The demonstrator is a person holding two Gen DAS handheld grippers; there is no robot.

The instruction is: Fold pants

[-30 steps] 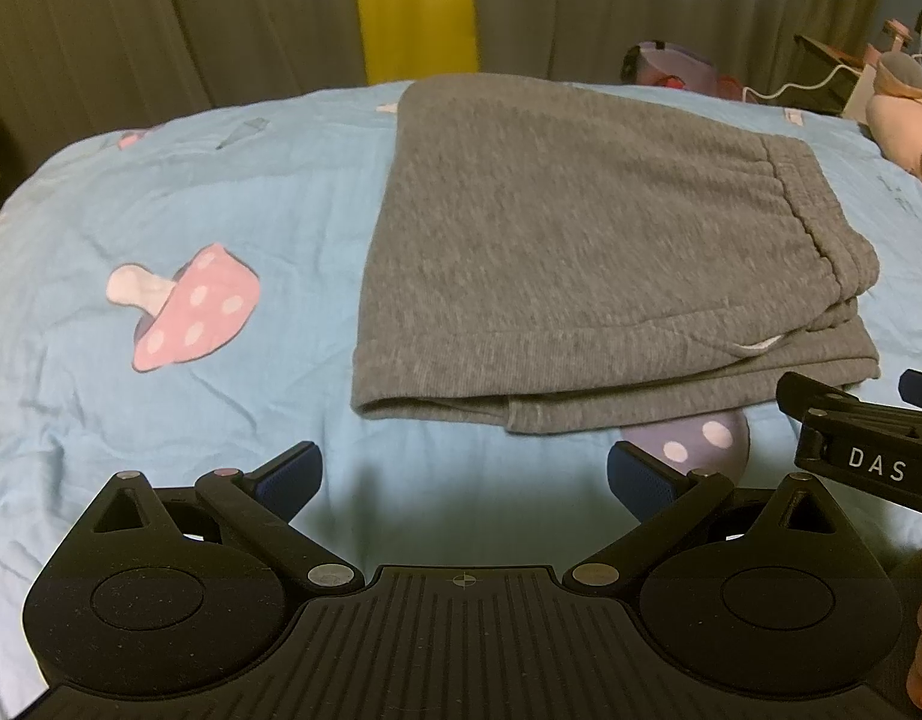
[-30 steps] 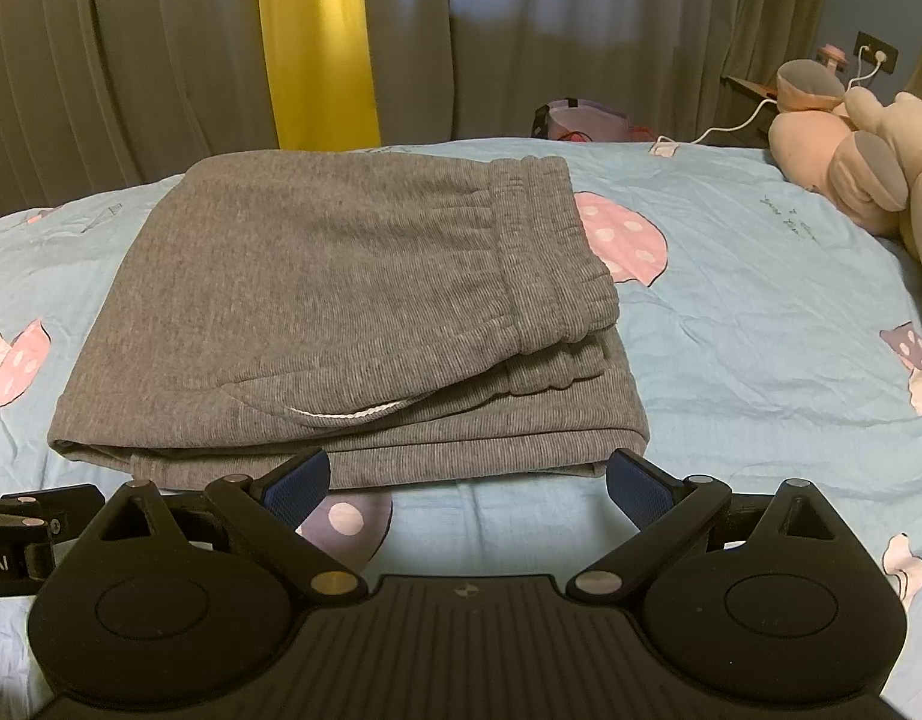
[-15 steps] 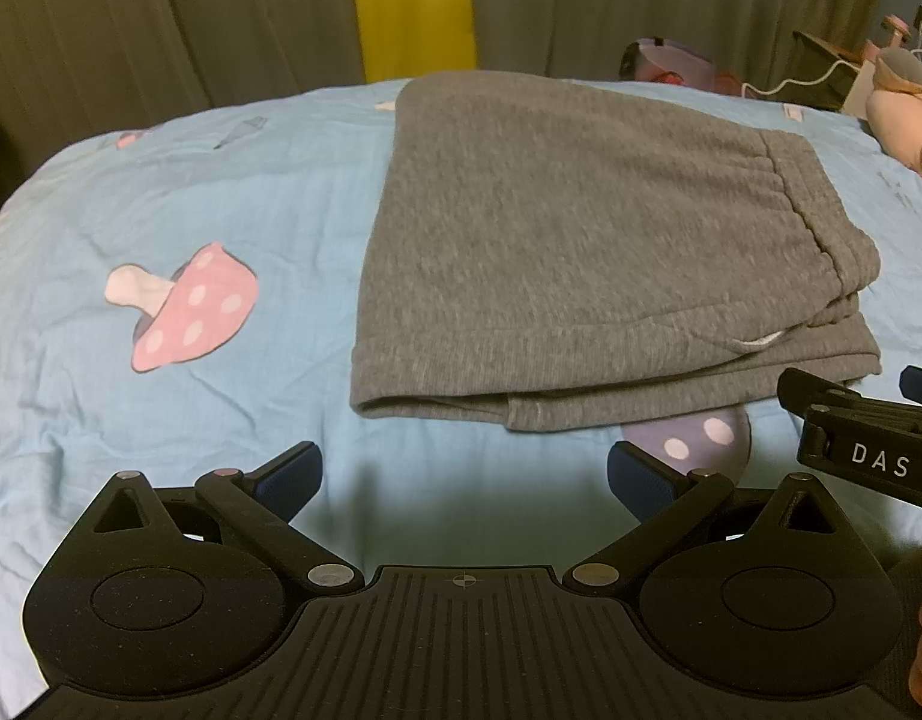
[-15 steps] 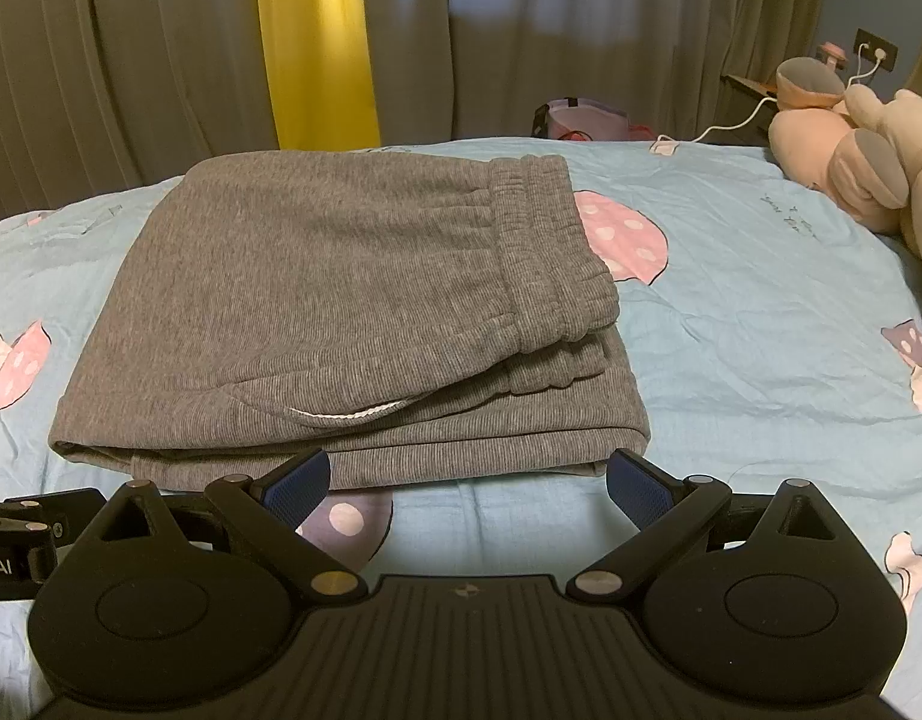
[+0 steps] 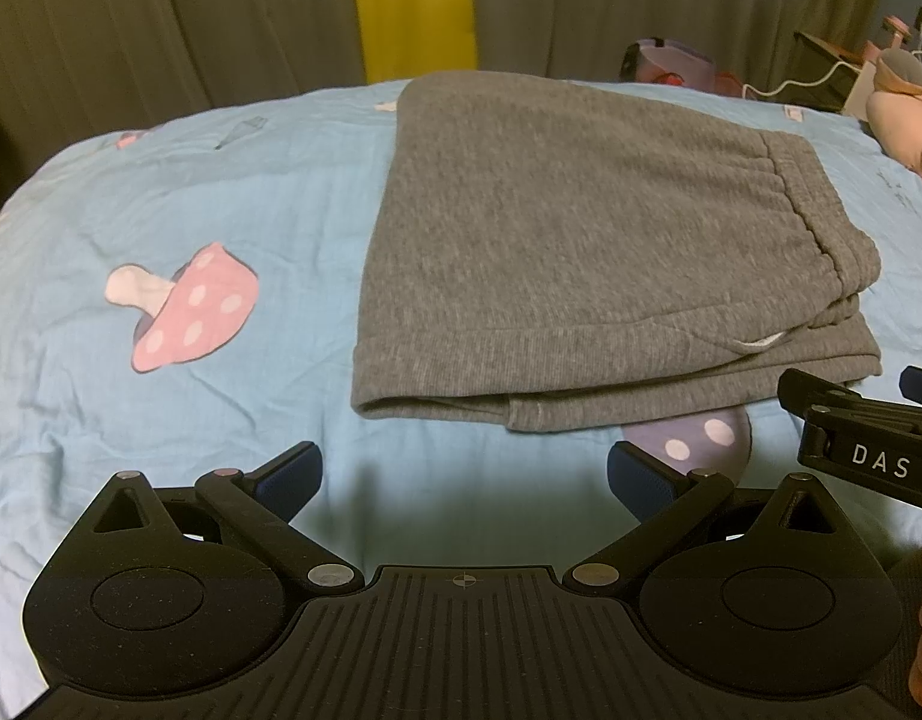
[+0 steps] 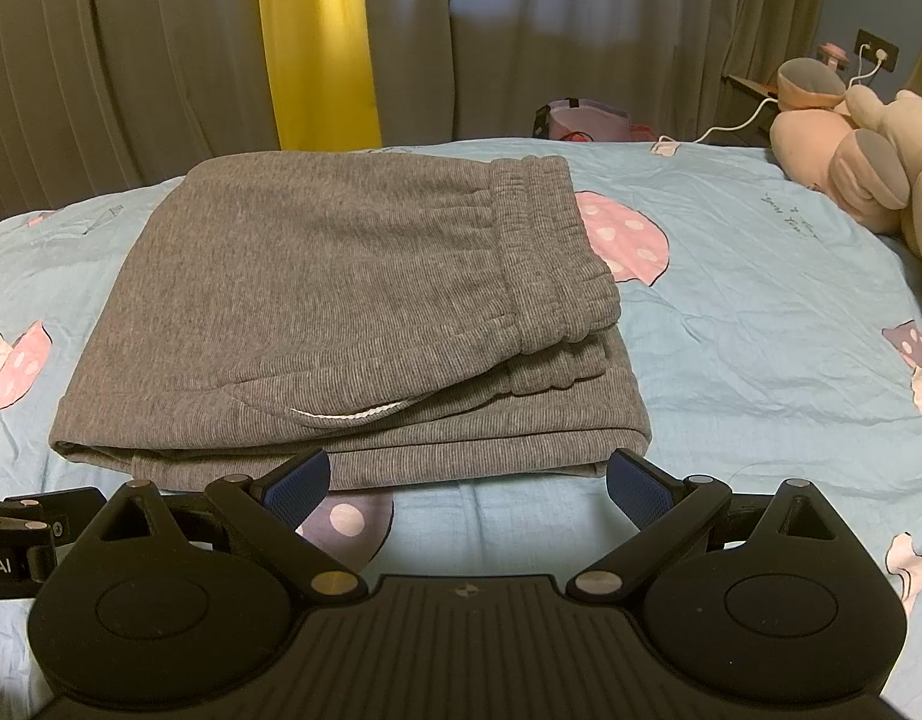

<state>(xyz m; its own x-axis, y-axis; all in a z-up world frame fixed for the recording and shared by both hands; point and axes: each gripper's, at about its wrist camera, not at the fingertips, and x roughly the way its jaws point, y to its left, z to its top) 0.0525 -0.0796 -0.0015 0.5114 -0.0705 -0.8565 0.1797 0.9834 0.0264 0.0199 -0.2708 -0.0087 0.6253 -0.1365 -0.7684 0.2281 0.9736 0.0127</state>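
Grey sweatpants [image 5: 581, 240] lie folded in a flat stack on the light blue mushroom-print bedsheet [image 5: 161, 192]. The elastic waistband is on the right side, with a white drawstring peeking from the fold. They also show in the right wrist view [image 6: 341, 300]. My left gripper [image 5: 464, 474] is open and empty, just in front of the stack's near edge. My right gripper [image 6: 468, 480] is open and empty, close to the near edge of the pants. The right gripper's side shows at the right edge of the left wrist view [image 5: 863, 444].
Plush toys [image 6: 851, 174] lie at the bed's far right. A bag [image 6: 587, 120] and a white charging cable [image 6: 731, 120] sit beyond the far edge. Grey and yellow curtains [image 6: 317, 42] hang behind the bed.
Almost nothing has changed. Both grippers stay open in front of the folded pants, with only a slight shift of view.
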